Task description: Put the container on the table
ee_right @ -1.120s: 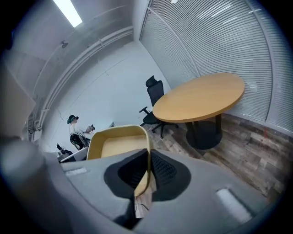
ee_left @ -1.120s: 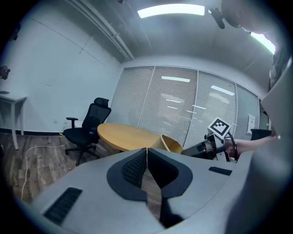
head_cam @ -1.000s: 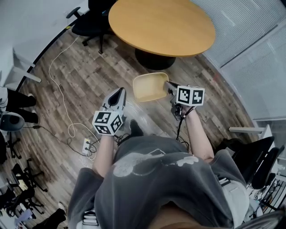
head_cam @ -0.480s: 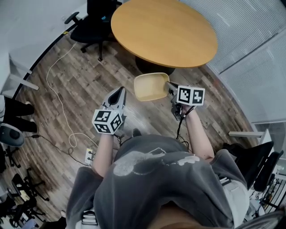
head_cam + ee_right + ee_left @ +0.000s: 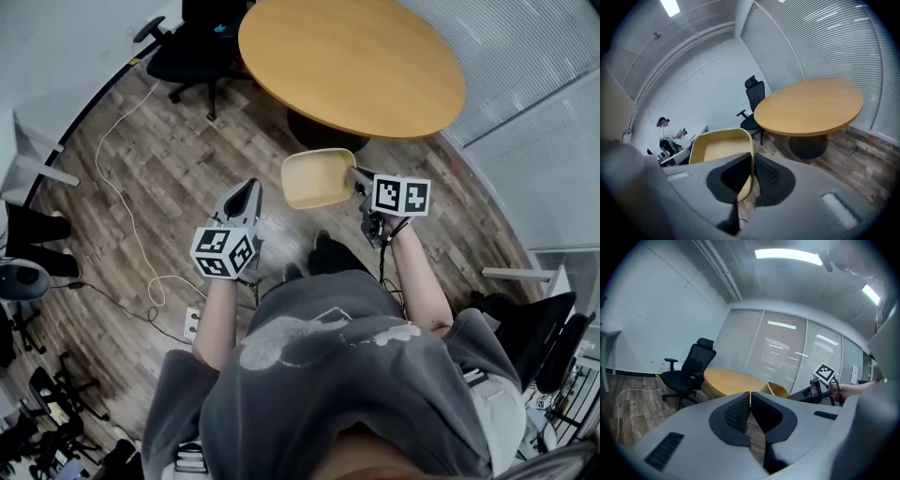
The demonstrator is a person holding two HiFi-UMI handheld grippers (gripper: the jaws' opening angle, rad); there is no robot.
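A shallow yellow container (image 5: 318, 177) hangs in the air just short of the round wooden table (image 5: 352, 58). My right gripper (image 5: 354, 178) is shut on its right rim; in the right gripper view the container (image 5: 723, 147) stands on edge with its wall pinched by my right gripper (image 5: 751, 168), and the table (image 5: 811, 105) lies ahead to the right. My left gripper (image 5: 246, 197) is shut with nothing in it, held to the left of the container. In the left gripper view my left gripper (image 5: 750, 404) points at the table (image 5: 731, 380) and the container (image 5: 777, 390).
A black office chair (image 5: 197, 42) stands at the table's left edge. A white cable (image 5: 117, 211) and a power strip (image 5: 193, 323) lie on the wood floor at the left. A person (image 5: 668, 133) stands far off in the right gripper view. Window blinds (image 5: 534, 75) run along the right.
The table has come a little nearer as the person steps forward. Both grippers hold the same pose, the container still pinched in the right one.
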